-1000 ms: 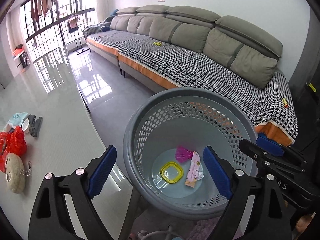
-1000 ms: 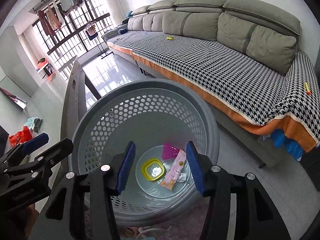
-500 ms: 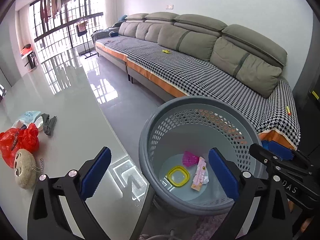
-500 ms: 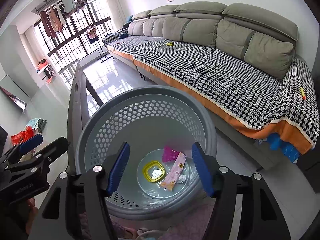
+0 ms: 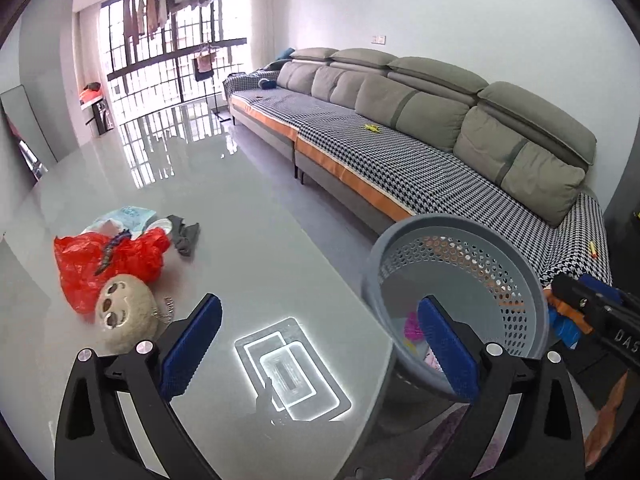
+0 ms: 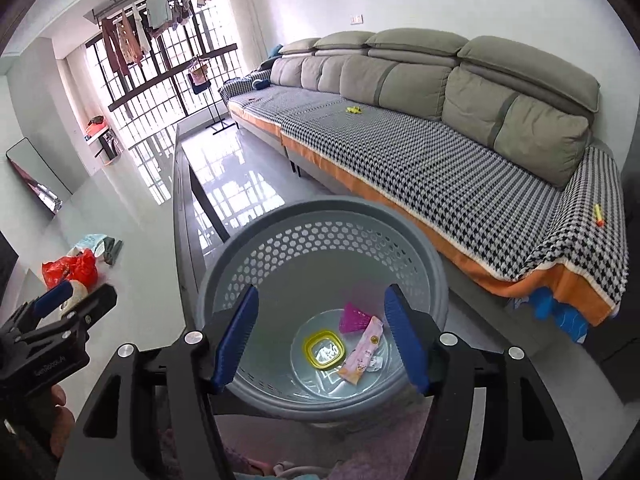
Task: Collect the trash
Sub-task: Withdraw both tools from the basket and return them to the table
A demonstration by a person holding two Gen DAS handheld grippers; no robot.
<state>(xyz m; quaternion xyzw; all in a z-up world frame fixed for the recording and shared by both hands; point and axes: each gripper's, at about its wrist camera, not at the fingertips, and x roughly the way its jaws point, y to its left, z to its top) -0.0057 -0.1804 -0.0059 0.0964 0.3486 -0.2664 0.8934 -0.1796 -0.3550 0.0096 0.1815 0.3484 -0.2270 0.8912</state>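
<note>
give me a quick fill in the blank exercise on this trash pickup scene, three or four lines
1. The yellow lid lies at the bottom of the grey ____.
2. On the glossy table, the crumpled plastic bag beside the round plush toy is ____ in colour.
3. The seat cover on the long sofa has a black and white ____ pattern.
4. Between the pads of the right gripper, nothing is held; its jaws are ____.

Missing words: basket; red; houndstooth; open
</note>
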